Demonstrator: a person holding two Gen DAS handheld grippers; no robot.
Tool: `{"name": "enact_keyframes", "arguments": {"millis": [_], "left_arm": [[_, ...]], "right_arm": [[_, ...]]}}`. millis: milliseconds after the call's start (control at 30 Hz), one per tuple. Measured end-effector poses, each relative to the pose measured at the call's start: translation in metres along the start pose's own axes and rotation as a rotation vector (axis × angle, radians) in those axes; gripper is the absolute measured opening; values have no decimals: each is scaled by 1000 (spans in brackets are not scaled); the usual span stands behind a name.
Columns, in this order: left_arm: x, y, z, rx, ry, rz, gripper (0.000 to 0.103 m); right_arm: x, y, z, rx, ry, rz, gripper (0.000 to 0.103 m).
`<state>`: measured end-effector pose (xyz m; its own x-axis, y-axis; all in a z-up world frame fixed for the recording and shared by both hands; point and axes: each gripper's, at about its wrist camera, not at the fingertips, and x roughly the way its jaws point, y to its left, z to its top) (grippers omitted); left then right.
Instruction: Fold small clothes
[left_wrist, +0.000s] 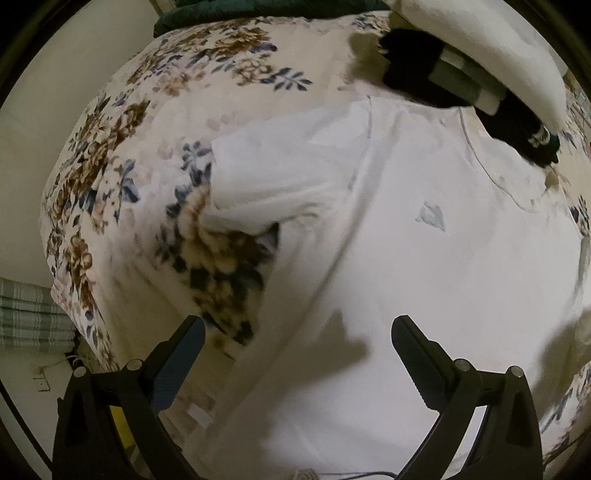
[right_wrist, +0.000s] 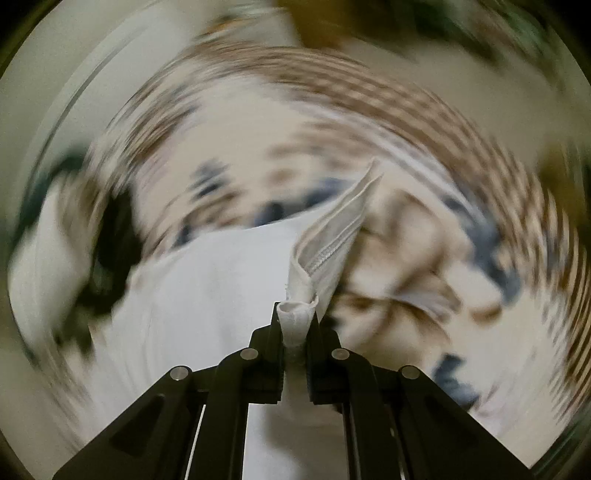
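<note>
My left gripper (left_wrist: 297, 332) spread wide above white cotton T-shirt (left_wrist: 424, 258) on floral-print bedspread (left_wrist: 110, 166). My right gripper (right_wrist: 295, 325) pinched bunched white shirt hem (right_wrist: 328, 251); surroundings blurred.

My matt black plastic left gripper (left_wrist: 297, 334) hangs over a smooth white cotton T-shirt (left_wrist: 424, 240) on the soft floral-print bedspread (left_wrist: 155, 122), while my right gripper (right_wrist: 295, 325) pinches its ribbed, stitched hem (right_wrist: 332, 236) toward one o'clock.
</note>
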<state>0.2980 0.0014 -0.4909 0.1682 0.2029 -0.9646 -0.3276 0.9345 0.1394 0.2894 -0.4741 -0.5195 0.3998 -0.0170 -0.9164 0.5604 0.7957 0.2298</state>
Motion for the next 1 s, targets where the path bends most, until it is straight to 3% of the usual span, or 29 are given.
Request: {"name": "enact_keyframes", "arguments": {"millis": [100,200,300,333,367,433,533,633,733,833,900,967,1000], "left_arm": [[6,15,3,13,-21,30,103],[14,33,7,7,-15,46,103],[23,55,10,-15,-2,58,103],[26,61,11,-22,2,59,103],[28,69,12,-32,6,58,103],[32,83,13,-49,10,58,103],[40,101,16,-79,19,25,103],[52,120,25,-145,40,-38,103],[69,140,37,-284,72,-176,103],[95,152,45,-461,127,-364,103],[116,150,50,-564,171,-486,96],[130,142,54,-626,202,-557,95],[135,137,57,-655,204,-571,89]], "right_arm": [[2,83,-31,-341,-31,-57,9],[15,138,-80,-600,-30,-99,9],[51,177,-128,-771,68,-132,9],[63,181,-137,-783,138,-130,16],[67,182,-144,-774,181,-118,21],[60,172,-144,-672,254,-2,48],[32,141,-132,-480,262,112,62],[15,103,-117,-312,257,102,63],[10,75,-110,-213,271,58,63],[15,62,-108,-177,286,4,63],[19,56,-105,-157,295,-5,63],[19,58,-104,-143,295,-9,63],[20,62,-105,-135,295,-11,63]]}}
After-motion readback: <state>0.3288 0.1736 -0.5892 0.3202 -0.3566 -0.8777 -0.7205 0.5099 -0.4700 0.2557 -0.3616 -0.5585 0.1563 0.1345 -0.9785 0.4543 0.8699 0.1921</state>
